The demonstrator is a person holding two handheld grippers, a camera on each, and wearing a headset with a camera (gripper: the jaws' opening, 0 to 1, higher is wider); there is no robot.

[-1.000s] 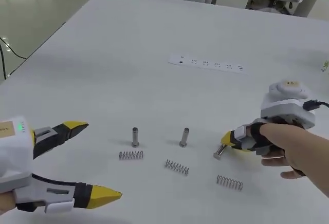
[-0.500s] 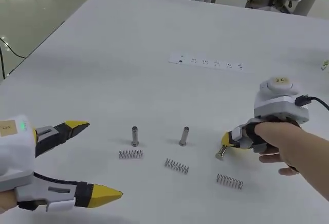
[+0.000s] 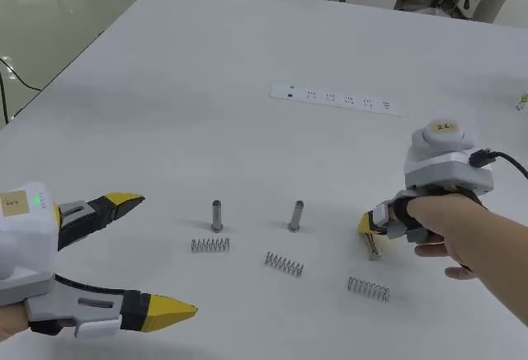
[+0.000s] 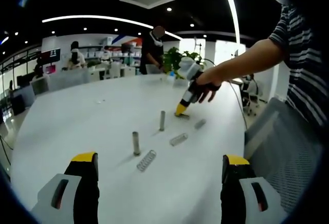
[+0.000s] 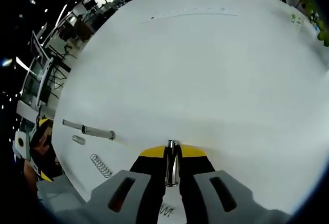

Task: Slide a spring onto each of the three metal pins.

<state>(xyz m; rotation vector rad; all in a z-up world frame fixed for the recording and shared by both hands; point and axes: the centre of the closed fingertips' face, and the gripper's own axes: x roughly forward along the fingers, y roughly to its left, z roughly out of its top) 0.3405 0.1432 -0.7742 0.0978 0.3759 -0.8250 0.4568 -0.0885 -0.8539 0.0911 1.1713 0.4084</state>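
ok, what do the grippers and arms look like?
The left gripper and right gripper have white bodies and grey-and-black fingers with yellow tips. The left has a green light; the right trails a black cable. The person wears a striped short-sleeved shirt.

Head view overlooks the table (image 3: 247, 46); gripper views skim it.

place: open-plan office | cues: desks (image 4: 67, 77), ceiling lights (image 4: 103, 18), potted plant (image 4: 177, 59), power strip (image 3: 334, 100)

Bright, even overhead light, faint soft shadows on the white table (image 3: 247, 63), gripper views fisheye-bent — slightly soft
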